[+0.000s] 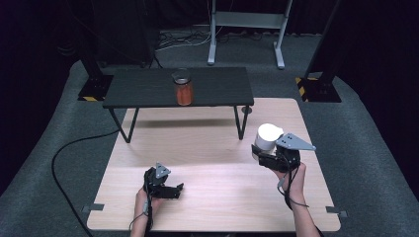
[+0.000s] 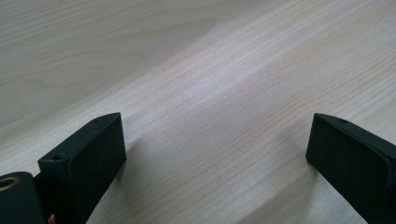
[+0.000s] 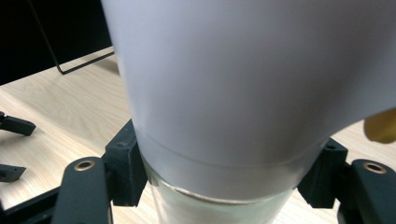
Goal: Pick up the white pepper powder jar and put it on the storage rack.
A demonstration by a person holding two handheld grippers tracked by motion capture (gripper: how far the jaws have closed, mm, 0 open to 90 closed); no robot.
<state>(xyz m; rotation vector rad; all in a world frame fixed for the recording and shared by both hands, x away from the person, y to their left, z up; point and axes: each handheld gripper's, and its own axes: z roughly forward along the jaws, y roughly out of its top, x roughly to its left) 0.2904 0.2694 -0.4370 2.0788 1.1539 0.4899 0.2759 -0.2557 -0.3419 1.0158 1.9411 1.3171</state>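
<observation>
My right gripper (image 1: pixel 261 151) is shut on a glass container with a tall white top (image 1: pixel 267 137), held over the right side of the light wooden table (image 1: pixel 207 148). In the right gripper view the two black jaws press on the glass (image 3: pixel 219 205) just below the white top (image 3: pixel 243 84). My left gripper (image 1: pixel 178 190) rests low on the table near its front edge, open, and its jaws stand wide apart over bare wood (image 2: pixel 215 154). A glass jar of orange contents (image 1: pixel 184 89) stands on the low black bench (image 1: pixel 148 89) at the back.
The black bench's metal legs (image 1: pixel 240 123) stand on the table's far part. A small yellow patch (image 3: pixel 380 126) shows at the right of the right gripper view; I cannot tell what it is. A black cable (image 1: pixel 64 163) lies on the grey floor at left.
</observation>
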